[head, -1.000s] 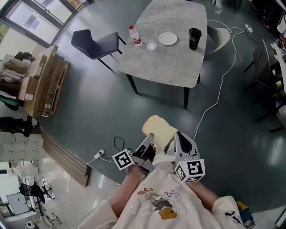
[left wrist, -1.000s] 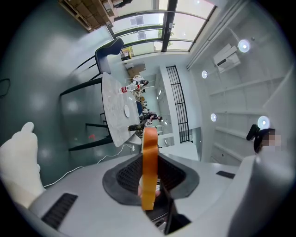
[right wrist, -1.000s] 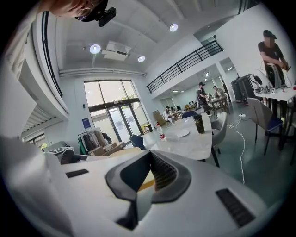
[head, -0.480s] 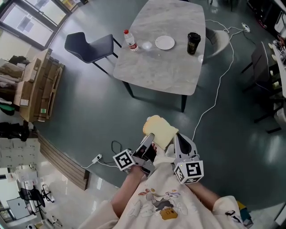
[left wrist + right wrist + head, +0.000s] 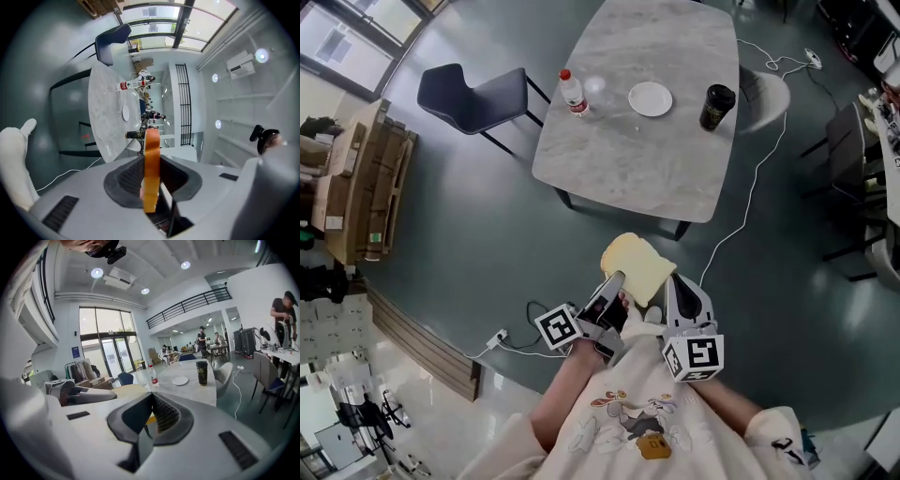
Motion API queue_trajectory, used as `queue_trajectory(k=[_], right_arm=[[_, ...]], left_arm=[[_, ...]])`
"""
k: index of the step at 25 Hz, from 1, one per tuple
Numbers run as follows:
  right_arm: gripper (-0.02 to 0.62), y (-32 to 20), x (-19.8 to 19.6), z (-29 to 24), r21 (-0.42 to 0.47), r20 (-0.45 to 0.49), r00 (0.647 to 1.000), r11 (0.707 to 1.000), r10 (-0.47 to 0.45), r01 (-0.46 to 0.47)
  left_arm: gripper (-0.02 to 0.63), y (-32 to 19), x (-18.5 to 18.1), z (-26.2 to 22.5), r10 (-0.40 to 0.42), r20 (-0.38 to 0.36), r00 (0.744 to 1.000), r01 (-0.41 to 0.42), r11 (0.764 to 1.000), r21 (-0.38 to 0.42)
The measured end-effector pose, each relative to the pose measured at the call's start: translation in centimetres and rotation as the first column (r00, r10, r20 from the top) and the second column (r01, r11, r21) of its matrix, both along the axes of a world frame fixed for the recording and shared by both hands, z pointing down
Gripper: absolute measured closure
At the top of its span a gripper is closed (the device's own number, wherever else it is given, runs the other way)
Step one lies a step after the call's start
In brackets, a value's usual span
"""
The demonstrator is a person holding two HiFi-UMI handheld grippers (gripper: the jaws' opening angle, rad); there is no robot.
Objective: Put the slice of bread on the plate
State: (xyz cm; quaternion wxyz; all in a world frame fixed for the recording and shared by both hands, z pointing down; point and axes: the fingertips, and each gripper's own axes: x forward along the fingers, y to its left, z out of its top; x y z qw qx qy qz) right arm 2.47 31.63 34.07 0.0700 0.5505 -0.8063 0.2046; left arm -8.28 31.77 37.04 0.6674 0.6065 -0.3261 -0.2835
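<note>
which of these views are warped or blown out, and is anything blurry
Head view: mild wide-angle bowing of the table edges, even light, sharp. Left gripper view: heavy fisheye with dark corners, rolled sideways, bright windows washed out, slice of bread up close and slightly soft. Right gripper view: same fisheye, ceiling lamps flare, glass doors overexposed.

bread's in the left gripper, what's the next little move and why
Probably carry it forward to the table's near edge. The left gripper is clamped on the slice of bread, which hangs over the floor, short of the table. The plate lies bare on the far part of the table, between the bottle and the cup, so lowering now would miss it.
</note>
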Motion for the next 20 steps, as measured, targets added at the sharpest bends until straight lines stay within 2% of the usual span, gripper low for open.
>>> queue_trajectory(k=[7,11,15,20], right_arm=[[0.589,-6.8,-5.1,-2.3,0.073,-0.066,0.997,0.997,0.039,-0.034],[0.589,-10.1,-7.7,-1.4,0.04,-0.037,0.996,0.996,0.077,-0.076],[0.589,-12.6,-9.5,-0.9,0.036,-0.031,0.994,0.994,0.101,-0.099],[0.589,-13.8,-10.5,-0.5,0.006,-0.04,0.993,0.994,0.112,-0.112]], left_arm=[[0.505,-7.7,-3.6,-0.3,0.072,-0.019,0.997,-0.072,0.997,0.001],[0.505,-11.0,-6.6,-0.8,0.102,-0.015,0.995,-0.102,0.995,0.017],[0.505,-14.1,-9.7,-0.1,0.084,-0.001,0.996,-0.084,0.996,0.026],[0.505,-15.5,-10.5,0.3,0.096,-0.035,0.995,-0.096,0.995,0.004]])
